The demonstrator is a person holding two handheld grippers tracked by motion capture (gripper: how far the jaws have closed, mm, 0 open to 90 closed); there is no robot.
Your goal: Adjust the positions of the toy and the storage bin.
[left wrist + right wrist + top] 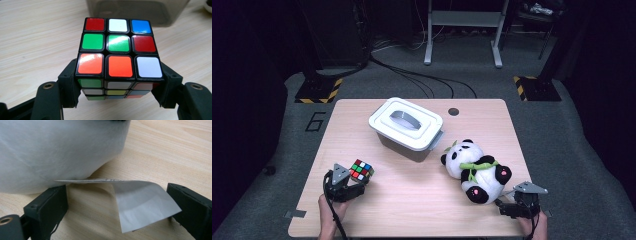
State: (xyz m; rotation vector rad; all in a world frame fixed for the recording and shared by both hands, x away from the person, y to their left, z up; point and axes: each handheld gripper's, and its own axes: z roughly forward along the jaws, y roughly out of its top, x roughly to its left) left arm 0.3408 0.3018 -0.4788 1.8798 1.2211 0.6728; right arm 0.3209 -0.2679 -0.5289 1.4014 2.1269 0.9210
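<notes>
High view, near edge of the tabletop [412, 200]: left gripper [357, 187] at the near left corner, jaws pinching the puzzle cube [361, 170] by two opposite sides. Right gripper [504, 205] at the near right corner, jaws spread, just beside the foot end of the toy panda [474, 170].

Puzzle cube [118, 50], left gripper view: three-by-three, black frame, glossy stickers in red, white, blue, green and orange. The jaws grip its lower layers, one on each flank; whether it sits on the tabletop or just above it cannot be told. Judged stiff, light, smooth-faced and so a little slippery; its layers may twist, so flat opposite faces taken squarely are the best hold, as now.

Toy panda [57, 150], right gripper view: white plush bulk lying on the tabletop, with a white sewn-in tag [145, 202] curling out between the spread jaws. Judged soft, light and yielding; a limb or a fold of the body gives a surer hold than the thin tag. Dark print runs along the tag's top edge, too small to read.

Middle of the tabletop: grey storage box [407, 131], white lid on, handle recess on top, well apart from both grippers.

Beyond the tabletop: the floor [562, 130] bears a marked "6" at left. No brand is readable anywhere.
</notes>
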